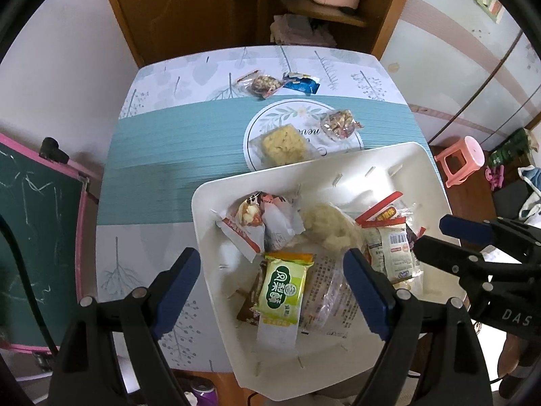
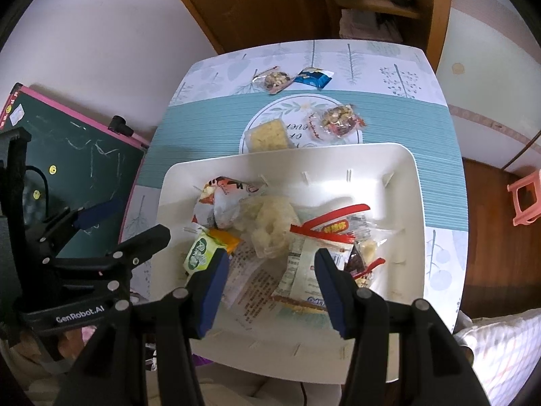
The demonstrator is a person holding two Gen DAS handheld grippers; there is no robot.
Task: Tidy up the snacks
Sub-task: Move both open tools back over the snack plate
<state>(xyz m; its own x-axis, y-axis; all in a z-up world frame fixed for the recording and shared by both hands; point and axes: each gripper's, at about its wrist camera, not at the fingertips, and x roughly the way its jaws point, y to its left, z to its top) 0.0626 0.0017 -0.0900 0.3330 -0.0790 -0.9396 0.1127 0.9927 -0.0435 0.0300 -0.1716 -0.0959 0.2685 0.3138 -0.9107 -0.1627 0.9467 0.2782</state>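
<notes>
A white basket point(image 1: 389, 155) point(image 2: 410, 182) sits at the near side of the table and holds several snack packs, among them a green pack point(image 1: 282, 292) point(image 2: 199, 248). My left gripper point(image 1: 270, 287) is open and empty above the basket's left part. My right gripper point(image 2: 268, 280) is open and empty above the basket's middle; it also shows in the left wrist view point(image 1: 436, 237). Beyond the basket lie a yellow cake pack point(image 1: 282, 145) point(image 2: 268, 133), a nut pack point(image 1: 339, 123) point(image 2: 338, 120), another nut pack point(image 1: 262, 84) point(image 2: 275, 79) and a blue pack point(image 1: 301, 83) point(image 2: 314, 76).
The table point(image 1: 162, 149) has a teal and white leaf-print cloth. A green chalkboard point(image 1: 30, 203) point(image 2: 77, 159) with a pink frame stands to the left. A wooden cabinet point(image 1: 189, 3) stands behind the table. A pink stool point(image 1: 460, 160) is on the floor at right.
</notes>
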